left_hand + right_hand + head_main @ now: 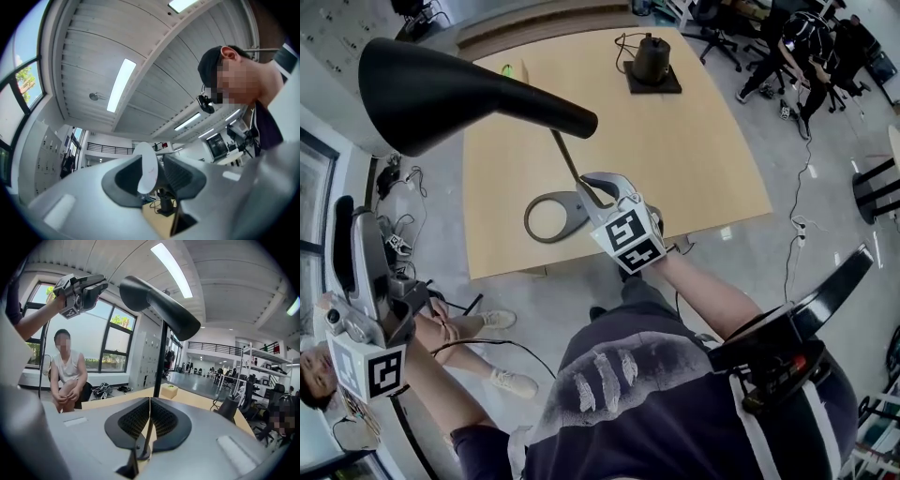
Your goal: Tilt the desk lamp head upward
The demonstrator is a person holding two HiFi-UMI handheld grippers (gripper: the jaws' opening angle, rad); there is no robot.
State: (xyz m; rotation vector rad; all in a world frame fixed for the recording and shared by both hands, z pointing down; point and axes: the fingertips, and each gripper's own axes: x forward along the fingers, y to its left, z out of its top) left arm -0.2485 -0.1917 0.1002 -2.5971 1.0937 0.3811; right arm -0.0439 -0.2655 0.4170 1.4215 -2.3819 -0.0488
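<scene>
A desk lamp stands on the wooden table [703, 159]. Its black cone head [459, 89] hangs out over the table's left edge, and a thin stem [567, 159] runs down to a grey ring base [551, 217]. My right gripper [598, 187] is shut on the stem just above the base; in the right gripper view the jaws [150, 399] meet around the stem [161, 357]. My left gripper [352, 234] is held off the table to the left, open. In its own view the gripper [157, 161] frames the head's white face [146, 168], pads apart from it.
A black object on a square pad [652, 61], with a cable, stands at the table's far side. A small box [508, 68] lies at the far left corner. A person [473, 328] sits left of the table. An office chair [797, 328] is near right.
</scene>
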